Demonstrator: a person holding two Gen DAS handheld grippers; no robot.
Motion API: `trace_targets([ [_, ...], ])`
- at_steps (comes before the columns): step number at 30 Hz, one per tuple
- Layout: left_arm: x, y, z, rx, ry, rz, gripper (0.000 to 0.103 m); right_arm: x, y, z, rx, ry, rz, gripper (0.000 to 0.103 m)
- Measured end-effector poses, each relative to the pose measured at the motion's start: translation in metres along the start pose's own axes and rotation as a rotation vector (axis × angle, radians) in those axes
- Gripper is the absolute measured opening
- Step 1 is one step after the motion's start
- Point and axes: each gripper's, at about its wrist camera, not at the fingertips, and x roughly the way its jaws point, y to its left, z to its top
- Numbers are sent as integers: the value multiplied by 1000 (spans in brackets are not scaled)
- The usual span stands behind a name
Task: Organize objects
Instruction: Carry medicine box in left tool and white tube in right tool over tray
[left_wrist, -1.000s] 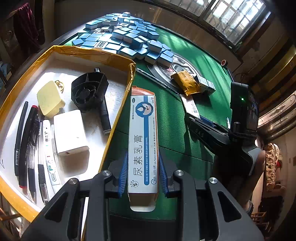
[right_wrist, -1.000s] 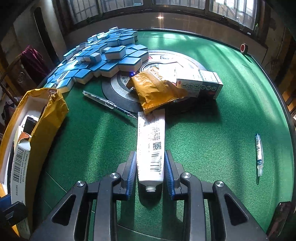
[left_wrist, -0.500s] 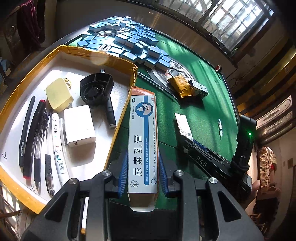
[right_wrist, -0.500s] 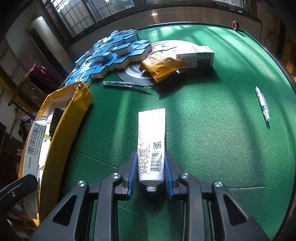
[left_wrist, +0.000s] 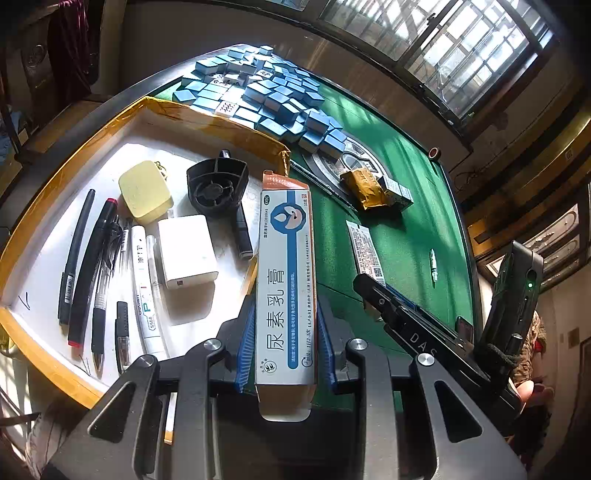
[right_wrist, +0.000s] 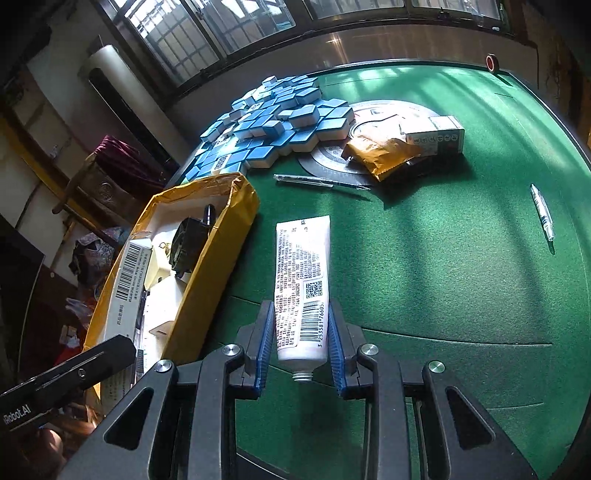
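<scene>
A long white-and-blue ointment carton (left_wrist: 286, 280) with an orange far end and its near flap open is clamped lengthwise between blue-padded jaws, hanging over the right rim of the yellow-edged tray (left_wrist: 74, 155). A white capless tube (right_wrist: 301, 288) printed with small text, a barcode and a QR code is clamped likewise, threaded neck nearest, crimped end far, above the green bench (right_wrist: 443, 288), right of the tray.

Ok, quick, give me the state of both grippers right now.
Left gripper: closed on the ointment carton.
Right gripper: closed on the white tube, uncapped end toward the camera.
</scene>
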Motion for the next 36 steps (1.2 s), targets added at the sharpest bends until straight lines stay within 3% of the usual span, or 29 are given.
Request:
trace_targets([
  [12, -14, 28, 10, -54, -33, -2, 28, -1, 49, -7, -84, 3, 78, 25],
  [25, -19, 69, 19, -127, -50, 19, 28, 13, 66, -10, -97, 22, 99, 25],
  [36, -28, 118, 36, -194, -84, 72, 28, 28, 97, -17, -152, 66, 213, 25],
])
